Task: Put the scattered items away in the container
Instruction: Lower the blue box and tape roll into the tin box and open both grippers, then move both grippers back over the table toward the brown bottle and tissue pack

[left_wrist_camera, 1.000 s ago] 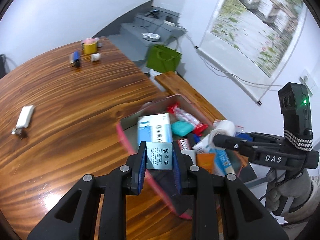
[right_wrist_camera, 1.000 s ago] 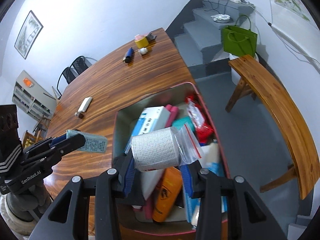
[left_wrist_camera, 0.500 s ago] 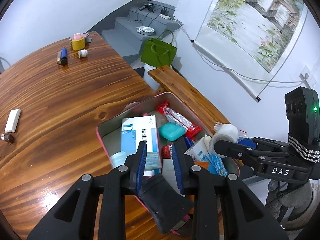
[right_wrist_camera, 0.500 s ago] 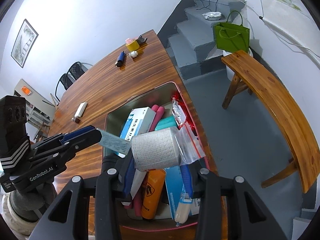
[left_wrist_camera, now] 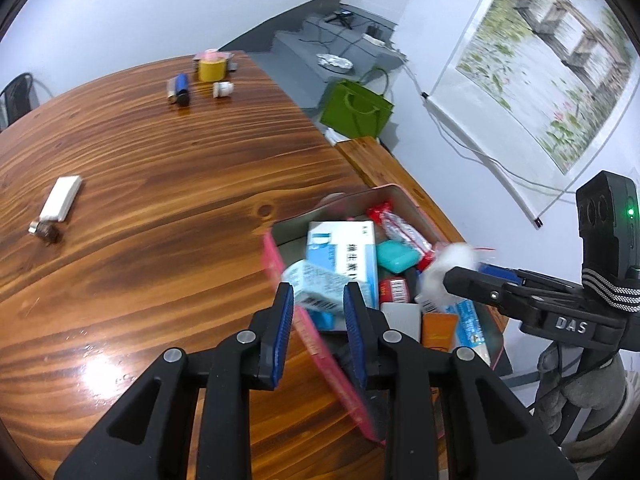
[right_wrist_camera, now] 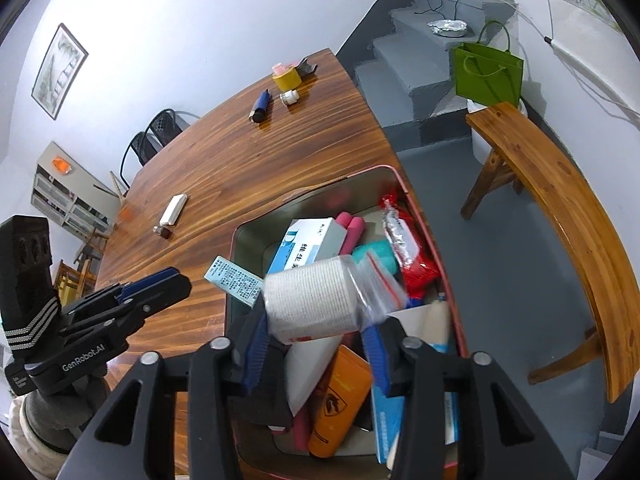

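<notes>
While the right claw (right_wrist_camera: 316, 344) spreads off the gauze roll (right_wrist_camera: 316, 300), the left claw (left_wrist_camera: 318, 312) pinches nothing.

We see the pink-rimmed metal tin (right_wrist_camera: 362, 172) at the wooden table's near edge, crammed with boxes and packets. A bagged white gauze roll (right_wrist_camera: 312, 306) (tilted) and a small pale-green printed box (left_wrist_camera: 316, 286) hang over its near end.
</notes>
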A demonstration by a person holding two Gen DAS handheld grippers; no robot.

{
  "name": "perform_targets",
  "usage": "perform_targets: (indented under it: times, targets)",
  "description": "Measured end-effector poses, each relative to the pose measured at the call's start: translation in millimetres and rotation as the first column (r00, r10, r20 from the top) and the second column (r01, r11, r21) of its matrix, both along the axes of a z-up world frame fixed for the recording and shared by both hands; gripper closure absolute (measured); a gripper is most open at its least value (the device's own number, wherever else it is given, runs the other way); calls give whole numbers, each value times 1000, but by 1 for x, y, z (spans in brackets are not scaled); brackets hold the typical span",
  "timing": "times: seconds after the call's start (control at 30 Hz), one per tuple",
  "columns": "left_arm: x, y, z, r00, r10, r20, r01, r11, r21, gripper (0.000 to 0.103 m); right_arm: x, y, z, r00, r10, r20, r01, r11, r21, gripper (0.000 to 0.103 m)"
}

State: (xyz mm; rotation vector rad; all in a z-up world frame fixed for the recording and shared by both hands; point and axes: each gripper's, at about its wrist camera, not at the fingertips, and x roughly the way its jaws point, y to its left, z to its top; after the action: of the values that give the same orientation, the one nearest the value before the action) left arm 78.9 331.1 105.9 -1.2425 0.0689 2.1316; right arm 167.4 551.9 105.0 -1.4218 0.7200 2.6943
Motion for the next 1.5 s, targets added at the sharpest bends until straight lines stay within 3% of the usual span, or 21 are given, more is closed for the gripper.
perform_targets:
  times: [0.07,0.47,0.7,0.83,0.97,1.07,1.17,1.23,1.3,1.37,1.43,1.5]
  targets:
    - [-2,-9,-2,1000,22,9,-22,1000,-1,74,-3,-5,2,1000,10,-6,-10,1000,14,27]
    - [-7,-50,-8,995,94,33,-94,996,-10,74,-38,-47,-3,992,124,11,-124,989,84,27]
    - [-13,-77,-14,989,139,51,-138,990,-18,74,-63,-72,-15,978,198,70,-207,960,189,27]
    - [-18,-92,-16,986,156,59,-155,988,-22,74,-71,-65,-21,990,93,101,-118,953,279,27]
    - [-25,-108,-21,982,173,72,-171,985,-27,74,-73,-49,-23,993,-6,114,-28,957,290,27]
    - [-31,-119,-24,980,181,81,-179,983,-30,74,-65,-58,-9,996,72,57,-82,977,197,27]
    - [-38,-127,-28,978,188,95,-186,982,-33,74,-61,-86,-3,980,192,55,-200,946,255,23]
    - [-42,-130,-30,977,187,100,-185,982,-30,74,-63,-96,-9,972,218,82,-233,928,291,23]
    - [-45,-133,-32,979,180,100,-178,984,-27,74,-69,-90,-18,980,159,117,-188,933,308,23]
    - [-47,-138,-34,979,177,105,-175,984,-27,74,-73,-68,-23,991,32,129,-68,957,282,23]
    - [-50,-143,-36,977,179,112,-177,984,-28,74,-73,-47,-19,987,-108,118,68,950,303,23]
    - [-53,-151,-40,975,185,123,-183,983,-31,74,-72,-40,-10,985,-145,90,110,942,319,23]
